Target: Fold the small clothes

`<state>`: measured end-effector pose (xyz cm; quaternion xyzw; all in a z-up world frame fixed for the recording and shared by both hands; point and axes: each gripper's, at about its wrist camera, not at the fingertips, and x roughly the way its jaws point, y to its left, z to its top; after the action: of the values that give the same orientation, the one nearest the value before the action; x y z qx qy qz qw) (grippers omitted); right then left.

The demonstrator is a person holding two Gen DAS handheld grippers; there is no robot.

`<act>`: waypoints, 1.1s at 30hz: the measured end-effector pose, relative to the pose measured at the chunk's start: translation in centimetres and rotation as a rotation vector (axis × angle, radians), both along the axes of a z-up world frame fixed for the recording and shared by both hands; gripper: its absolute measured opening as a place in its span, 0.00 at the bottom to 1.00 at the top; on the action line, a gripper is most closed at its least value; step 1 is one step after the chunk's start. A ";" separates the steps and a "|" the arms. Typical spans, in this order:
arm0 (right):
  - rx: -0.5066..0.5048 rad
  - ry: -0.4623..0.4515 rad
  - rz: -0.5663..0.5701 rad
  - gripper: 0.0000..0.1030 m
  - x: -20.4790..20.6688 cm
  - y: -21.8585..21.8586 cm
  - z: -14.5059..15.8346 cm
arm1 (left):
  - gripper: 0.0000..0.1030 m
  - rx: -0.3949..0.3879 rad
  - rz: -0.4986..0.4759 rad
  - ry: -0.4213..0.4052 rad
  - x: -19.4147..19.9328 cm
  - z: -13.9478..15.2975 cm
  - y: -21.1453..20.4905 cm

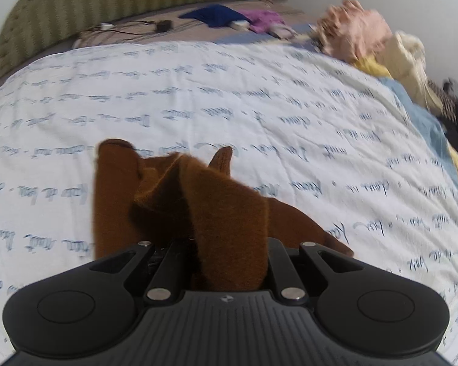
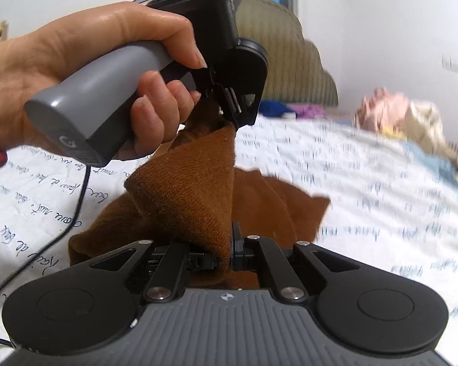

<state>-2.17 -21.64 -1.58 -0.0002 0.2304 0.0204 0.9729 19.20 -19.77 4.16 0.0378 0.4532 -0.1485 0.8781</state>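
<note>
**Mia:** What is that fuzzy brown thing?

**Ben:** It is a small brown garment. It is lifted up in a bunch over the bed, and some of it hangs down onto the white cover with the blue writing.

**Mia:** Who is holding it?

**Ben:** Both grippers. The right gripper has its fingers pressed together on a fold of the brown cloth. The left gripper is higher up, and its fingers pinch the top of the same cloth. A left hand holds its gray handle.

**Mia:** What does the left camera see?

**Ben:** The brown cloth comes right up between the left gripper's fingers and hides their tips. The rest spreads out on the cover in front of it.

**Mia:** What else is on the bed?

**Ben:** Near the far right edge is a pile of clothes, pink and cream and yellow. By the green headboard at the far edge lie a dark blue cloth, a purple cloth and some wires.
</note>
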 end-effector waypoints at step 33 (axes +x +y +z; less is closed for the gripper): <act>0.415 0.123 0.019 0.13 0.6 -5.3 -3.0 | 0.78 -0.070 0.076 -0.196 -2.8 2.3 8.7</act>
<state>-1.53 -26.90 -4.61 0.1989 0.2802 0.0764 0.9360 16.43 -11.10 6.42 0.0042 0.3606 -0.1266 0.9241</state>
